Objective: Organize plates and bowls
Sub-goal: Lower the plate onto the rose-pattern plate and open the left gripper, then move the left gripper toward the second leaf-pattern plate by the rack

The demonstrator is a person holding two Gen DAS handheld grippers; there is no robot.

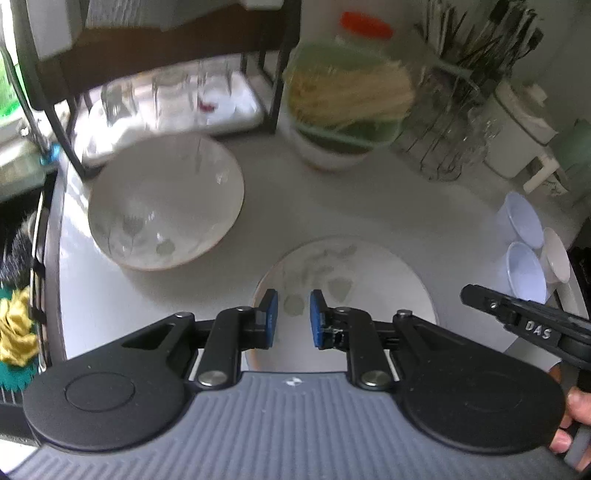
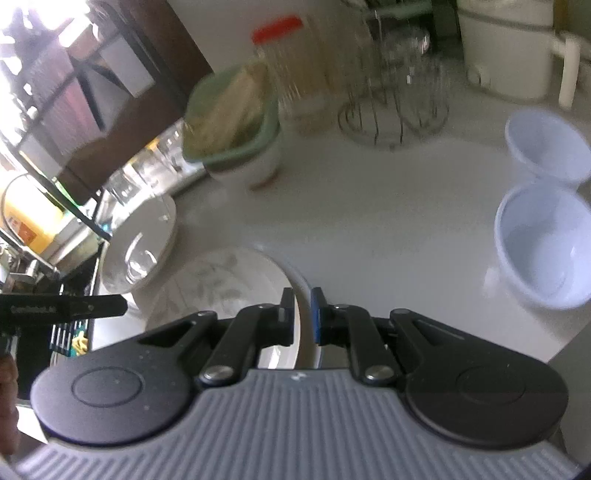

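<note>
A flat white plate [image 1: 369, 295] with a grey leaf pattern lies near the front of the white counter [image 1: 332, 206]. My right gripper [image 2: 303, 317] is shut on the plate's [image 2: 221, 280] right rim, which runs edge-on between its pads. My left gripper [image 1: 294, 317] hovers over the plate's near left part. Its blue pads stand a narrow gap apart, with nothing between them. A large white leaf-patterned bowl [image 1: 166, 203] [image 2: 140, 251] sits to the left. Two pale blue small bowls [image 2: 546, 147] [image 2: 543, 243] and a white one [image 1: 554, 254] stand at the right.
Behind stand a green-lidded tub of noodles [image 1: 343, 103] on a white bowl, a red-lidded jar [image 2: 277, 26], a wire rack of glasses [image 1: 443, 129] and a white jug [image 1: 517, 129]. A dark shelf with glasses [image 1: 166, 92] is at back left. The sink [image 1: 22, 240] lies left.
</note>
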